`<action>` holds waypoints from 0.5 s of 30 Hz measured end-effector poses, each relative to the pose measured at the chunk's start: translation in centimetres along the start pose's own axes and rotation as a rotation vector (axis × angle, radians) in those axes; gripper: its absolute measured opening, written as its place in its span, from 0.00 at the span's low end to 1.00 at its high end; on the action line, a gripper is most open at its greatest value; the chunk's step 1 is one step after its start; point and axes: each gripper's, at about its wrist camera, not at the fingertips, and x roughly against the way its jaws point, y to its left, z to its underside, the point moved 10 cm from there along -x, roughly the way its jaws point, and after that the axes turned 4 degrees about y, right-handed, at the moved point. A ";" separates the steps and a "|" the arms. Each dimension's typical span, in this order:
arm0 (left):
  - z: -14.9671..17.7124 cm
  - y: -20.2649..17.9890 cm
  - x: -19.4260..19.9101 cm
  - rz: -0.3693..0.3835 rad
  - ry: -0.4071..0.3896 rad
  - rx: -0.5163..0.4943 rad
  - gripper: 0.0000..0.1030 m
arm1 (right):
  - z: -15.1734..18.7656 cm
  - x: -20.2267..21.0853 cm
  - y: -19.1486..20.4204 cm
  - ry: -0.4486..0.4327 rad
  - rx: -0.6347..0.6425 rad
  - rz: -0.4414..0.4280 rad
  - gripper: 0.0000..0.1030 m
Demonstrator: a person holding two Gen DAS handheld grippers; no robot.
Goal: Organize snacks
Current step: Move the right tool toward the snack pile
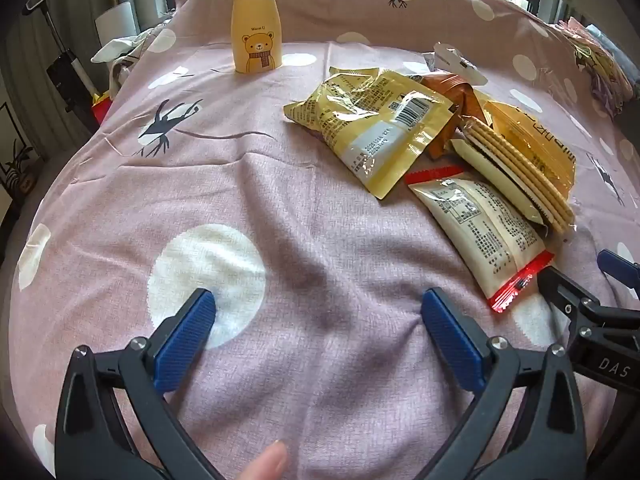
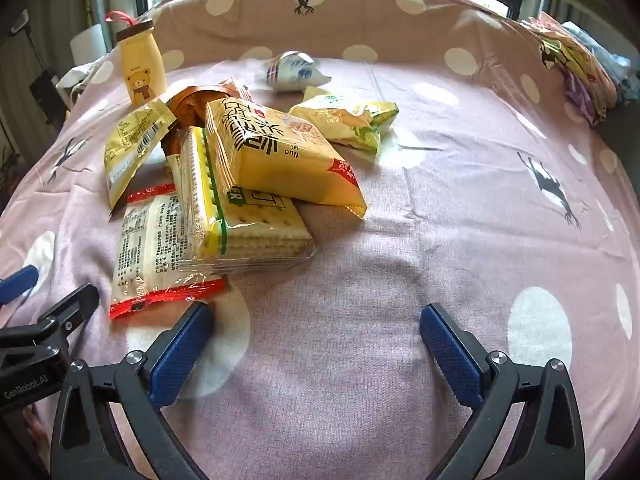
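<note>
Snack pile [image 2: 224, 184] on bed [image 2: 400, 240], at 11 o'clock from right claw [image 2: 316, 328]. Right claw wide open, empty, hovers over bedsheet. Left claw [image 1: 318, 316] wide open too, empty; pile at its 1 o'clock. Nearest item: red-edged packet [image 2: 160, 252], long axis toward 12, red seam just beside right claw's left finger. Right claw nearer. Judgement: small leftward shift, then pinch seam.

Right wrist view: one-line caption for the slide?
Open right gripper hovers over pink bedsheet before a snack pile; bear bottle stands behind, left gripper alongside.
</note>
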 end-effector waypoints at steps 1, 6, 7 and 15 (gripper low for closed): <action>0.0 0.0 0.0 0.000 0.000 0.000 1.00 | 0.0 0.0 0.0 -0.005 0.000 0.000 0.99; 0.0 -0.2 0.0 -0.001 0.000 -0.001 1.00 | 0.0 0.1 0.0 -0.005 -0.001 -0.001 0.99; 0.0 -0.1 0.0 0.002 -0.001 0.001 1.00 | 0.0 0.1 0.0 -0.005 -0.001 -0.001 0.99; 0.1 0.5 0.1 0.001 -0.001 0.002 1.00 | 0.0 0.1 0.0 -0.004 -0.001 0.000 0.99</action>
